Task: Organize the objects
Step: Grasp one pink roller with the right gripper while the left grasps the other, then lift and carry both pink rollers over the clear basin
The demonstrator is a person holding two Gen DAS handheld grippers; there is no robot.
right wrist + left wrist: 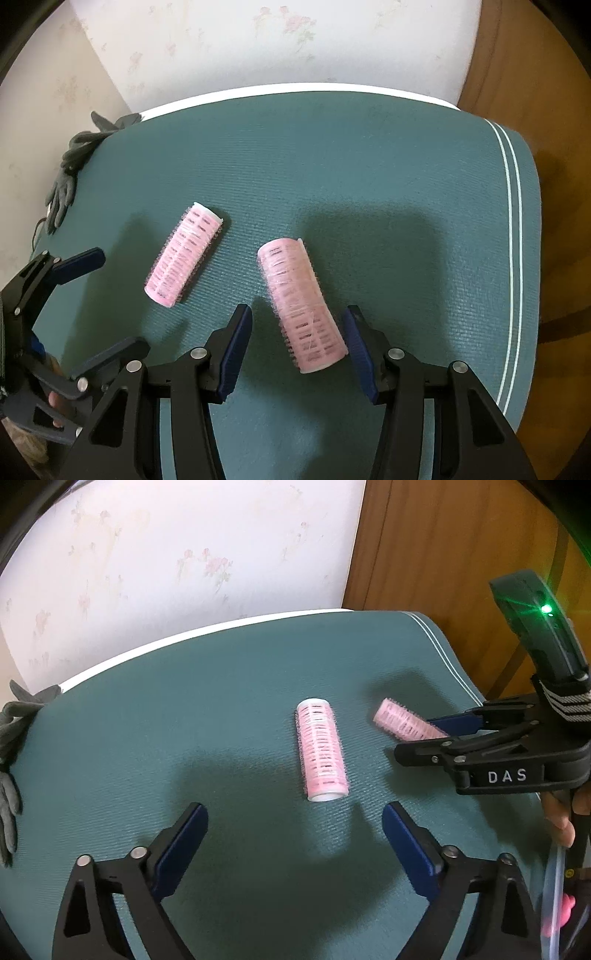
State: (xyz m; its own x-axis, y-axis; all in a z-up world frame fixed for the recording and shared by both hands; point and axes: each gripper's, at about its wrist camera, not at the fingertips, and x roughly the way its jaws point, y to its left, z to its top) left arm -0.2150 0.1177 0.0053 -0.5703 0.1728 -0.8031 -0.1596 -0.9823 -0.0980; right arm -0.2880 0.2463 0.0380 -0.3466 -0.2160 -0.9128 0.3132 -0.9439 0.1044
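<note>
Right wrist view: nearest, the right gripper (297,345) points steeply down at the surface (369,177), a teal ribbed mat with two pale stripes along its right edge. Its blue-padded fingers (236,347) stand apart on either side of the near pink roller (301,304), and a gap shows on both sides, so the pads do not press it. This roller lies on the mat, its near end between the fingers, its far end tilted away to the left.

Further left, a second pink roller (184,254) lies flat on the mat, slanted, well clear of the first. At the left edge the left gripper (94,306) comes in, fingers wide apart, nothing between them.

Far left corner of the mat: a grey glove (68,173) hangs over the edge. Behind, floral wallpaper (258,37) and brown wood to the right.

Left wrist view: the left gripper (295,843) is nearest, fingers (184,845) spread wide above bare mat (147,720). Just beyond their tips lies the second pink roller (322,751), lengthwise, untouched. To the right, the right gripper (424,738) reaches in over the near pink roller (404,722), which is blurred here. A hand (561,816) shows at the right edge behind it. Grey glove (14,738) at far left.

No containers in sight; both rollers lie loose on the mat.
</note>
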